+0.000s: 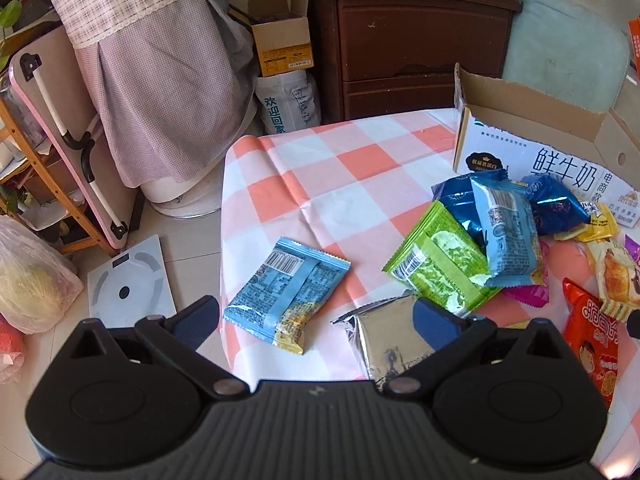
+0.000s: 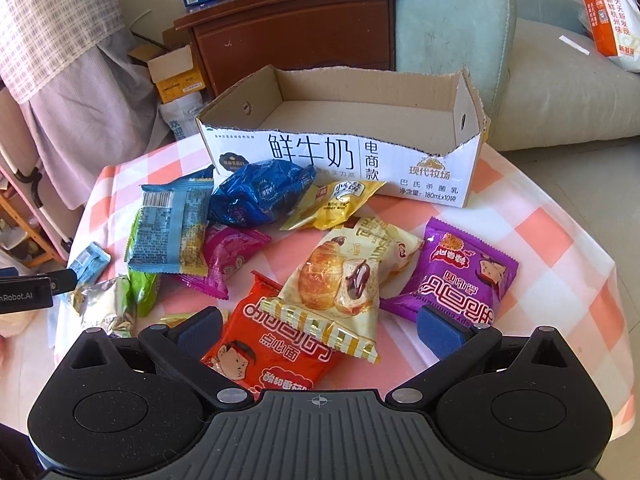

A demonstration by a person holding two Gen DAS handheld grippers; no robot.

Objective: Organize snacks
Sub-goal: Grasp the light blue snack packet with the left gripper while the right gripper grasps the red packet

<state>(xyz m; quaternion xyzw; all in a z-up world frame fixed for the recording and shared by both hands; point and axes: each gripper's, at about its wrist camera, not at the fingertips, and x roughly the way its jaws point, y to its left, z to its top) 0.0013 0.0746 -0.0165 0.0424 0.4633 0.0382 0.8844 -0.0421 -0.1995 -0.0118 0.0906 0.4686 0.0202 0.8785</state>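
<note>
So the snacks are all being shown spread over a table with a pink-and-white checked cloth (image 1: 320,184), and a cut-down milk carton box (image 2: 424,176) is being seen at the far side, open on top with nothing visible inside it.

The left gripper (image 1: 316,320) is being held wide open above the near edge of the table, nothing being gripped. A light blue packet (image 1: 286,294) is being framed between its fingers, lying flat on its own, apart from the pile. A silver packet (image 1: 384,340) is lying just beside the gripper's right finger, though touching or not can't be told.

The right gripper (image 2: 320,330) is also being held wide open with nothing in it. A croissant packet (image 2: 340,284) is being seen between its fingers, resting on top of a red noodle-snack packet (image 2: 264,348). A purple packet (image 2: 460,276) is lying just to the right of those.

Further back, a dark blue packet (image 2: 260,192) and a yellow packet (image 2: 336,202) are being shown right up against the front of the box. Another light blue one (image 2: 172,228) is lying over a magenta packet (image 2: 228,256), with a green packet (image 1: 440,264) tucked underneath at the left.
</note>
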